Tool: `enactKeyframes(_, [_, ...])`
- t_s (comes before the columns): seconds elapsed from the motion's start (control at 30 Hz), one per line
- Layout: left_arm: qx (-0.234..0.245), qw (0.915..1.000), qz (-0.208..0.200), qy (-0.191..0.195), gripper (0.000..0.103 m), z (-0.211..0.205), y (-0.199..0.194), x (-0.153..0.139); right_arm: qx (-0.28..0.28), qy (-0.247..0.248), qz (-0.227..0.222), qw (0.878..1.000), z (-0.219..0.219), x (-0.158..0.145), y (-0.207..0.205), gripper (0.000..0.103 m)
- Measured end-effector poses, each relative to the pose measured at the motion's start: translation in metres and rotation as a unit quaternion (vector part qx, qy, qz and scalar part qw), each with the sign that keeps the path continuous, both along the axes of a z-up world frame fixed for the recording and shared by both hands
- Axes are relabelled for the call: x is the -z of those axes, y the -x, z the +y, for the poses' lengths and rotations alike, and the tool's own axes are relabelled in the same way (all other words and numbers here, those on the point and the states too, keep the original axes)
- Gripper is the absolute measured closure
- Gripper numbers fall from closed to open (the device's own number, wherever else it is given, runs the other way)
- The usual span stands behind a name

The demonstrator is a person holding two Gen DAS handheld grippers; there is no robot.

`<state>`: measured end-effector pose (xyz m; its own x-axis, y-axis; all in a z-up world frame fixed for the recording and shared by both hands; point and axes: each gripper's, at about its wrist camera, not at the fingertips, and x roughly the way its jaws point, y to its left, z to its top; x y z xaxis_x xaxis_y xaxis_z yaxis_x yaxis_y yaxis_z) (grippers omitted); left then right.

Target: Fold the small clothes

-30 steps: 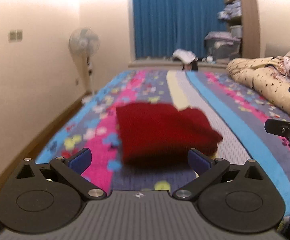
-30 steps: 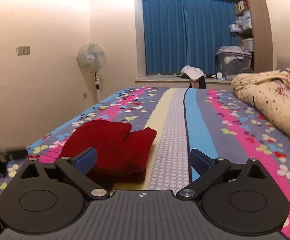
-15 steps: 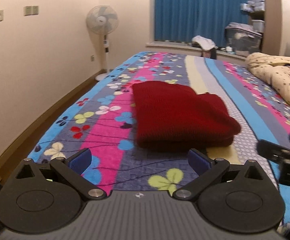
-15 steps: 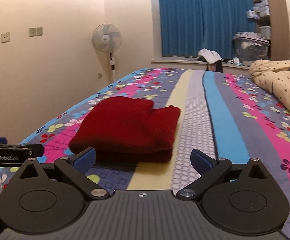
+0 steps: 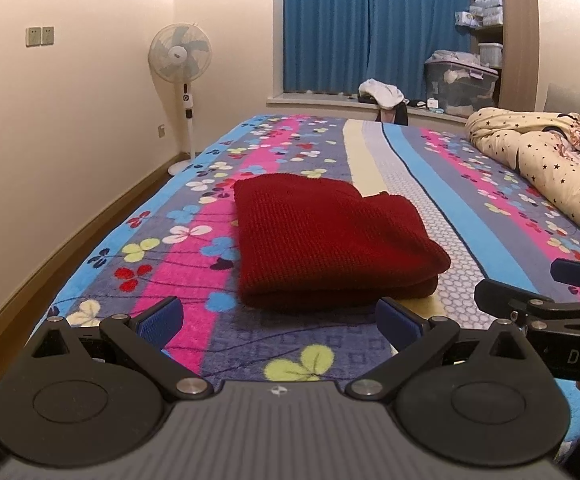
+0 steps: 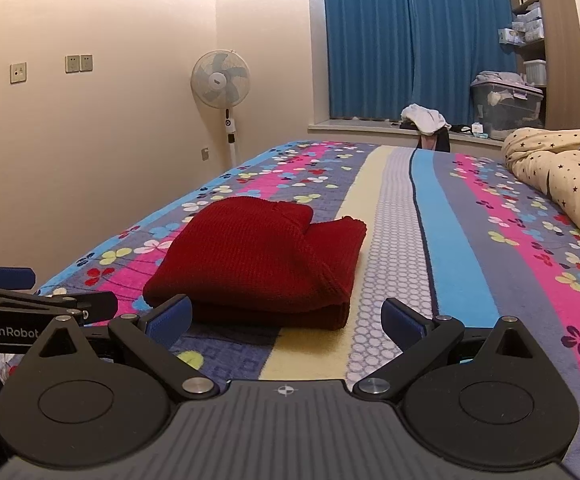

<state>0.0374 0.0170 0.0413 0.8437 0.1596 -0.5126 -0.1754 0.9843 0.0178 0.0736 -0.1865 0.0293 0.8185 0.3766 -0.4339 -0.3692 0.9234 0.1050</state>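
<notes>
On floral striped bedspread point(image 5: 441, 184), folded red knit garment point(image 5: 329, 236) lies flat, ahead of both grippers. Left gripper point(image 5: 278, 320) spread wide, grasping nothing, garment's near fold just beyond its blue fingertips point(image 5: 162, 316). Right gripper point(image 6: 286, 316) likewise spread and empty, garment just beyond left fingertip point(image 6: 172, 314), off toward left of gap.

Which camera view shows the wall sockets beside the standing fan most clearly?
The right wrist view: the wall sockets sit well inside the frame, left of the fan, plates distinct. In the left wrist view they lie near the left edge, smaller and more distorted.
</notes>
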Motion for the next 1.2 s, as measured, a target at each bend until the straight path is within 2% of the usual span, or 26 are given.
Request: enactKeyframes(1.2, [0.0,0.9999,0.01,0.003,0.001,0.0023,-0.0039,0.0066,-0.014,0.003,-0.005,1.0,0.0091,-0.0032,0.0032,0.002])
